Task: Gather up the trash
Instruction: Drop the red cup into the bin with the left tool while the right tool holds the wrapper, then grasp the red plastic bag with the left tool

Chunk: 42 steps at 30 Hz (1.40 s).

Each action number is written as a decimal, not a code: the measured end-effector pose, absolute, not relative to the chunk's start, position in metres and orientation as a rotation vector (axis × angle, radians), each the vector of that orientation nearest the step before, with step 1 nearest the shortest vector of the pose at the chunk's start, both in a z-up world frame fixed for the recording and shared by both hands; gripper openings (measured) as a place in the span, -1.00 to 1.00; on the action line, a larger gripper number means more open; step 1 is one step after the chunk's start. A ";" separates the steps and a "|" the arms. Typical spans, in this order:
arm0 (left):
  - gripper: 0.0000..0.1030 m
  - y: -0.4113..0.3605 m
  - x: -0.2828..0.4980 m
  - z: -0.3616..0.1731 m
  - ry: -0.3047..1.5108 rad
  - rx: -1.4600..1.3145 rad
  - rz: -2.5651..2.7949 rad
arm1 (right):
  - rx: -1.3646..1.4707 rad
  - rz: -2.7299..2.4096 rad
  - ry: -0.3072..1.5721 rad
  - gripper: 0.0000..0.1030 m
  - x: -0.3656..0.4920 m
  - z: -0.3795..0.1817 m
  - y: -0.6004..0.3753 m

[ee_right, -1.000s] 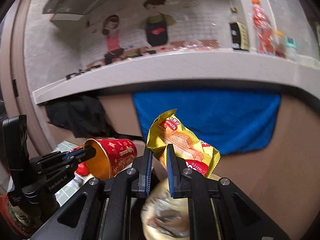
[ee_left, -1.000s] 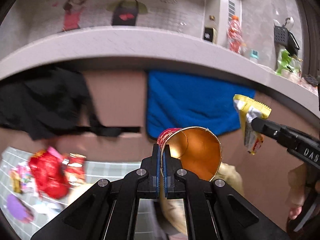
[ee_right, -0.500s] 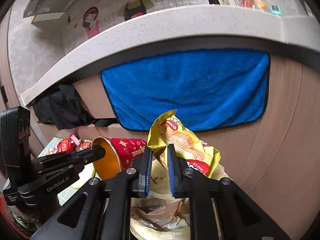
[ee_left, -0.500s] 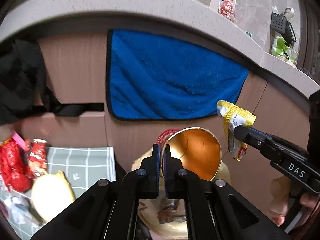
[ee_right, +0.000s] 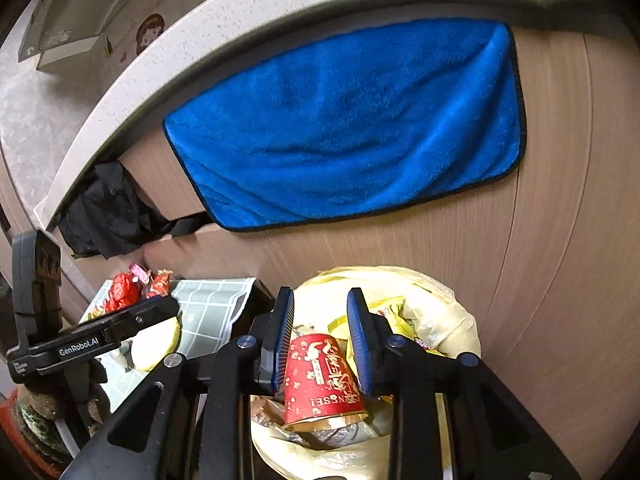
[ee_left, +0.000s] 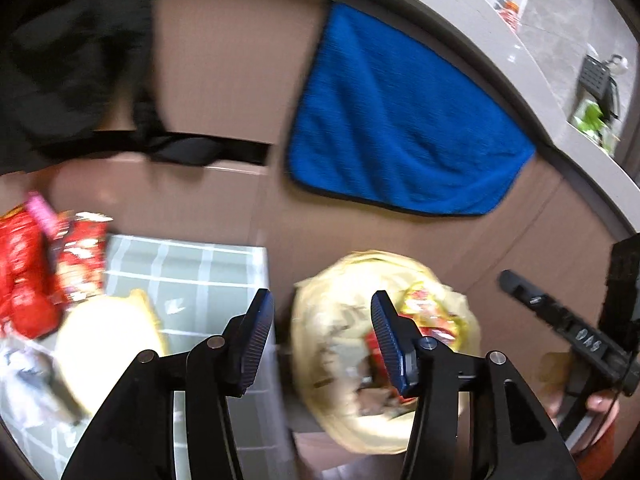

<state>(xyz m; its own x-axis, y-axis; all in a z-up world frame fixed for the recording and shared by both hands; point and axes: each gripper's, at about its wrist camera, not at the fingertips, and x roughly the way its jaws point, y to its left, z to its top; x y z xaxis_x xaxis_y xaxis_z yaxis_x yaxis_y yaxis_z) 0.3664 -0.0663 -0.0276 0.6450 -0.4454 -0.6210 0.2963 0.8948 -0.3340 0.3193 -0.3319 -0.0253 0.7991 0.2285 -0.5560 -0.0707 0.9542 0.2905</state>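
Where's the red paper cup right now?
In the right wrist view, the red paper cup lies upside down in the yellow trash bag, below the open right tool, beside the yellow wrapper.

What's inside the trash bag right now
In the yellowish trash bag lies a red paper cup, rim toward the camera, beside a yellow snack wrapper. Crumpled scraps sit beneath them; whatever is deeper is covered.

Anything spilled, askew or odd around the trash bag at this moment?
Nothing spilled. The red paper cup lies tilted, mouth down, inside the yellow trash bag beside a yellow wrapper. Red snack packets lie uncollected on the checked cloth.
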 end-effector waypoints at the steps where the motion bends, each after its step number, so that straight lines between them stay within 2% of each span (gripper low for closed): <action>1: 0.01 -0.059 0.363 -0.027 0.752 -0.206 -0.403 | 0.261 0.161 0.618 -0.49 0.318 -0.022 -0.330; 13: 0.01 0.051 0.326 -0.031 0.688 -0.132 -0.196 | 0.173 0.234 0.554 -0.50 0.307 -0.002 -0.252; 22: 0.01 0.200 0.304 -0.056 0.707 -0.287 0.045 | 0.102 0.361 0.635 -0.50 0.320 -0.019 -0.168; 27: 0.05 0.251 0.300 -0.066 0.711 -0.357 0.054 | 0.070 0.409 0.665 -0.50 0.323 -0.028 -0.124; 31: 0.18 0.255 0.304 -0.067 0.729 -0.384 -0.009 | 0.060 0.446 0.699 -0.50 0.327 -0.036 -0.094; 42: 0.40 0.164 0.387 -0.065 0.726 -0.230 -0.051 | 0.063 0.400 0.708 -0.50 0.327 -0.052 -0.095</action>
<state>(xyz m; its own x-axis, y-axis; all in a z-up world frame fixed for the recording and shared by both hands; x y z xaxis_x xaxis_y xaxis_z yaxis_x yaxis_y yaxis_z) 0.3873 0.1639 -0.0646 0.7476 -0.1255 -0.6522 -0.0338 0.9735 -0.2260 0.3275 -0.0955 -0.0517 0.6876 0.3780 -0.6199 -0.3358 0.9226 0.1901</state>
